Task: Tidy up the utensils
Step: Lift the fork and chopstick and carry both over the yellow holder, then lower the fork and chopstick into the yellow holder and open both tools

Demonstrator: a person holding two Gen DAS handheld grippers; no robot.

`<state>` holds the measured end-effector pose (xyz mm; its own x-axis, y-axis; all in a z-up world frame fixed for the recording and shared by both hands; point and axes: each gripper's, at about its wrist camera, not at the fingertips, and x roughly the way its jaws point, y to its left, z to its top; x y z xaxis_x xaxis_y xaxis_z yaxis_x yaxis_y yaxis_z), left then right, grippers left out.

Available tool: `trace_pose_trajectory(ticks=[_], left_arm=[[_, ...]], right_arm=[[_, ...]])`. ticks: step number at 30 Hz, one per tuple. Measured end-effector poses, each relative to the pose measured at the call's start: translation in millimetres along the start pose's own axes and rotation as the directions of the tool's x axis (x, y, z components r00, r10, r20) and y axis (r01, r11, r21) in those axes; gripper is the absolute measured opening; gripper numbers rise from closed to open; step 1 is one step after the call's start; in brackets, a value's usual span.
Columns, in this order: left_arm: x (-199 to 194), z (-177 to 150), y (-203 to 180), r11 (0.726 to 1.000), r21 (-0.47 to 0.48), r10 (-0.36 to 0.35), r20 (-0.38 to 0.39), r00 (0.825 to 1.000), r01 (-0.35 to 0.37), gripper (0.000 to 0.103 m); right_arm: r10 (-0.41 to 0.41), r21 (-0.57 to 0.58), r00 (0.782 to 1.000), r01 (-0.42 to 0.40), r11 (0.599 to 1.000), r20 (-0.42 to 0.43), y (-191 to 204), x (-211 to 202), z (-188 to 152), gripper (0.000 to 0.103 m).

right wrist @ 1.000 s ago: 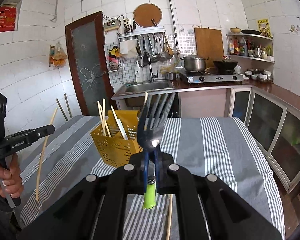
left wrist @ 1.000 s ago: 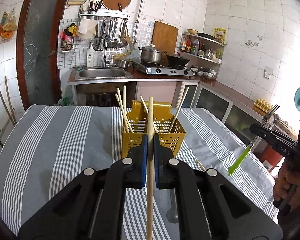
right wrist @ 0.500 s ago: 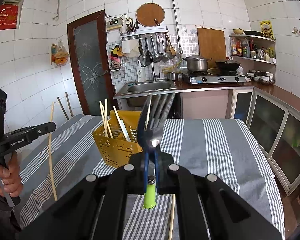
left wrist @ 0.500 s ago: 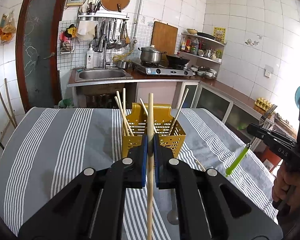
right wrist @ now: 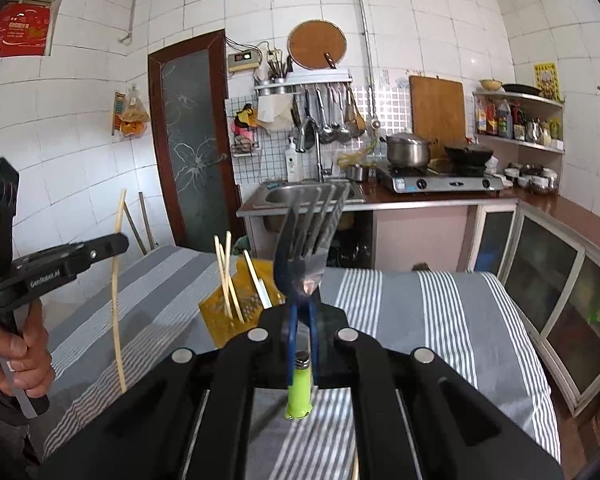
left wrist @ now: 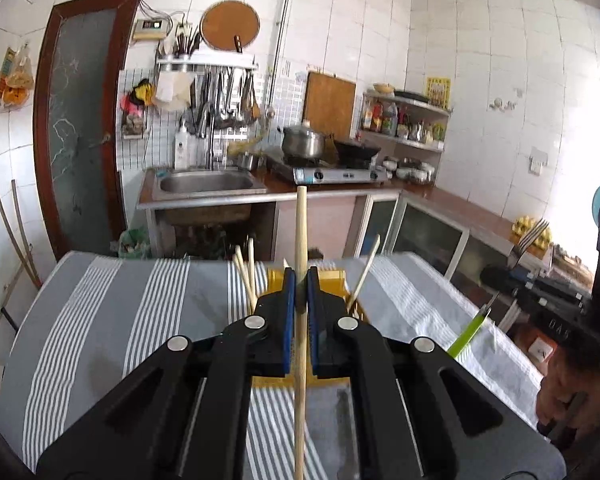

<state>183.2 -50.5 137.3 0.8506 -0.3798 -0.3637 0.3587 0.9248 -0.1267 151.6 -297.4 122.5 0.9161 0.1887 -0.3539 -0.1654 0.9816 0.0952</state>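
My left gripper (left wrist: 299, 280) is shut on a wooden chopstick (left wrist: 301, 236), held upright above the table, just in front of the yellow perforated utensil basket (left wrist: 336, 280). The basket holds several chopsticks (left wrist: 246, 272). My right gripper (right wrist: 302, 312) is shut on a fork (right wrist: 308, 240) with a green handle (right wrist: 300, 390), tines up, right of the basket (right wrist: 228, 300). The left gripper (right wrist: 116, 244) with its chopstick (right wrist: 116, 308) shows at the left of the right wrist view. The right gripper with the fork (left wrist: 530, 236) shows at the right of the left wrist view.
The table wears a grey and white striped cloth (left wrist: 100, 312). Behind it stand a sink counter (left wrist: 204, 184), a gas stove with a pot (left wrist: 304, 142), and low cabinets (right wrist: 548, 264) along the right wall. A door (left wrist: 80, 120) is at the back left.
Both grippers have risen and moved toward the basket. The left gripper's chopstick now stands higher, and the basket sits partly hidden behind the left fingers.
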Motion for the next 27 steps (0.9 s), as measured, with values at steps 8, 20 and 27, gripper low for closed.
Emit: trace_pose_trajectory(ticks=[8, 20, 27], left_arm=[[10, 40, 1, 1.0, 0.003, 0.002, 0.141, 0.99, -0.002, 0.005], [72, 59, 15, 0.999, -0.024, 0.05, 0.194, 0.98, -0.046, 0.005], [107, 58, 21, 0.998, -0.034, 0.058, 0.186, 0.981, -0.052, 0.005]], right_arm=[[0.024, -0.038, 0.997, -0.021, 0.999, 0.069, 18, 27, 27, 0.005], [0.029, -0.052, 0.997, -0.026, 0.998, 0.068, 20, 91, 31, 0.005], [0.031, -0.057, 0.999, -0.029, 0.998, 0.036, 16, 127, 22, 0.005]])
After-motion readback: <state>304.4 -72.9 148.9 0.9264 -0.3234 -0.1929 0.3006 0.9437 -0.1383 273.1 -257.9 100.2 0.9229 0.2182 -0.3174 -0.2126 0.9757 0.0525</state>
